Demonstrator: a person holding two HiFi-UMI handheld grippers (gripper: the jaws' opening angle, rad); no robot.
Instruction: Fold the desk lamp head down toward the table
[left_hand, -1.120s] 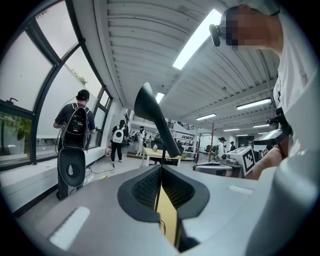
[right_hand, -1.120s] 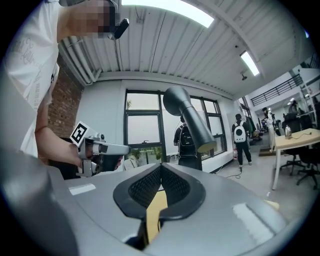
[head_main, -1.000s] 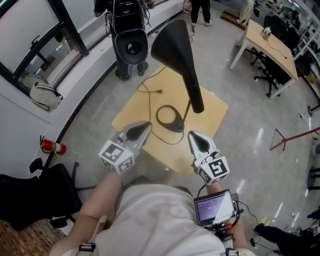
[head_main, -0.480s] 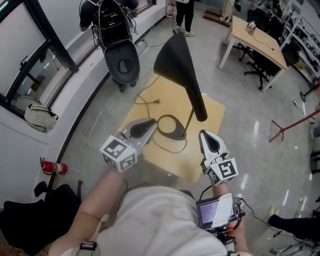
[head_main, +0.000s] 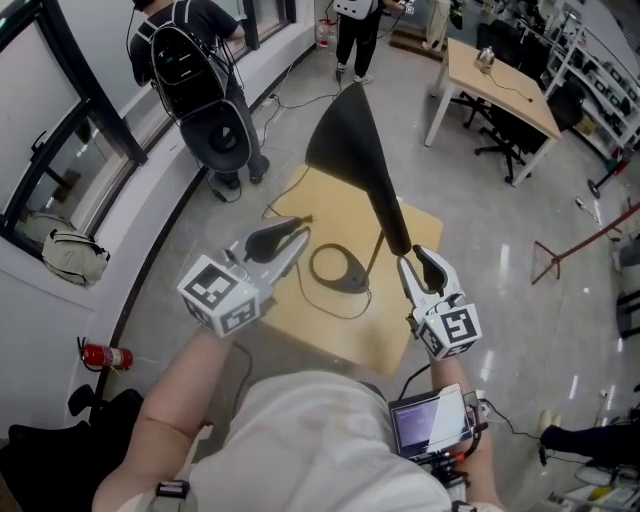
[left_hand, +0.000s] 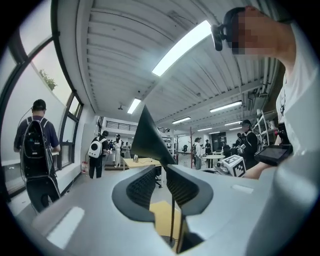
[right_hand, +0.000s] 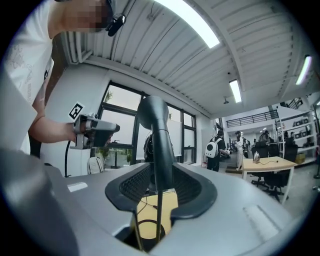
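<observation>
A black desk lamp stands on a small wooden table (head_main: 395, 312). Its cone-shaped head (head_main: 350, 140) rises high, its thick neck (head_main: 392, 215) slopes down to a thin stem, and its round base (head_main: 340, 270) rests on the tabletop. My left gripper (head_main: 292, 236) hovers left of the stem. Its jaws have just been opening and nothing lies between them (left_hand: 159, 186); the head (left_hand: 147, 140) shows beyond. My right gripper (head_main: 420, 258) sits by the neck's lower end. Its jaws have also just been opening, and the neck (right_hand: 159, 145) lines up with their gap (right_hand: 161, 187) without being pressed.
The lamp's cord (head_main: 290, 212) trails off the table's far left corner. A person with a black backpack (head_main: 185, 60) stands by a round black device (head_main: 228, 140) near the window wall. Another desk (head_main: 500, 80) with chairs is at the upper right, and a fire extinguisher (head_main: 105, 355) at the lower left.
Both grippers have risen and come closer to the lamp, the right one up to the neck's lower end. Their jaws now stand parted. A person with a backpack has come into view.
</observation>
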